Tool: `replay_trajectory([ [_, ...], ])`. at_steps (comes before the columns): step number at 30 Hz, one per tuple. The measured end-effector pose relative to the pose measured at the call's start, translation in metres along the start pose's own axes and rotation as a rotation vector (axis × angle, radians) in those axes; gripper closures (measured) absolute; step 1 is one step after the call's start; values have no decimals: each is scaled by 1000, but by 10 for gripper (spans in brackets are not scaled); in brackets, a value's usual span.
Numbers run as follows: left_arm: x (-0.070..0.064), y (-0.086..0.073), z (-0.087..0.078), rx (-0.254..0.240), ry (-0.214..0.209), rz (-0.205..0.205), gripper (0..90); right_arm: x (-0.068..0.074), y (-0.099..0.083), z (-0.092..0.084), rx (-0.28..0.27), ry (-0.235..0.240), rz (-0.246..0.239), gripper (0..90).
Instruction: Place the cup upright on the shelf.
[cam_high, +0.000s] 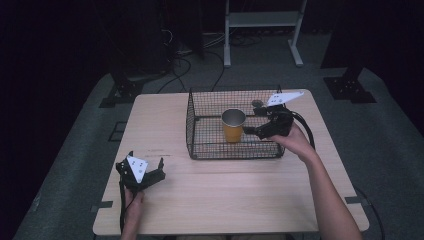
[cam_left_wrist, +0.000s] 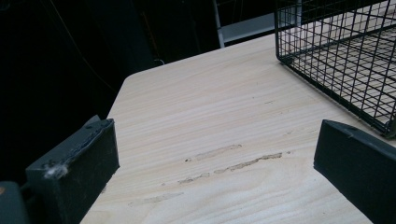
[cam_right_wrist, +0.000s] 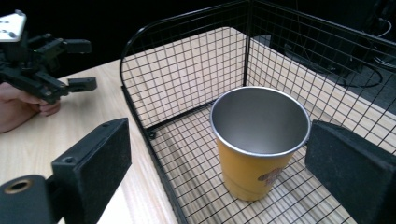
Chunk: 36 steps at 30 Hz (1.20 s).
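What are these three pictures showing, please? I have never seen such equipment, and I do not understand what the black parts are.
No robot is here: a person sits at a wooden table and holds a hand tool with two black jaws in each hand. The high view looks down from above. The left gripper rests near the table's near-left part, open and empty. The right gripper reaches into a black wire basket, jaws open, toward a yellow metal cup standing upright inside. The other two pictures come from cameras riding on each gripper; the black blocks at their bottom are that gripper's own jaws. Nothing is held.
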<state>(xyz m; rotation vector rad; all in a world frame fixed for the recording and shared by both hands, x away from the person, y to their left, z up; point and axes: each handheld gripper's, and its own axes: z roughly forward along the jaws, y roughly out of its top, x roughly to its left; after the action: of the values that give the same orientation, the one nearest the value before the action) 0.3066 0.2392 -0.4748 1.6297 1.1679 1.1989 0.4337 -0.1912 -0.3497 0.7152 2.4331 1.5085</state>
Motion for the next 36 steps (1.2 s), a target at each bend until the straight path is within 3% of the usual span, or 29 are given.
replay_trajectory([
  [17,0,0,0,2,1,2,0,20,-10,-16,-17,27,-32,62],
  [36,0,0,0,0,0,4,0,32,-32,-31,13,34,-42,62],
])
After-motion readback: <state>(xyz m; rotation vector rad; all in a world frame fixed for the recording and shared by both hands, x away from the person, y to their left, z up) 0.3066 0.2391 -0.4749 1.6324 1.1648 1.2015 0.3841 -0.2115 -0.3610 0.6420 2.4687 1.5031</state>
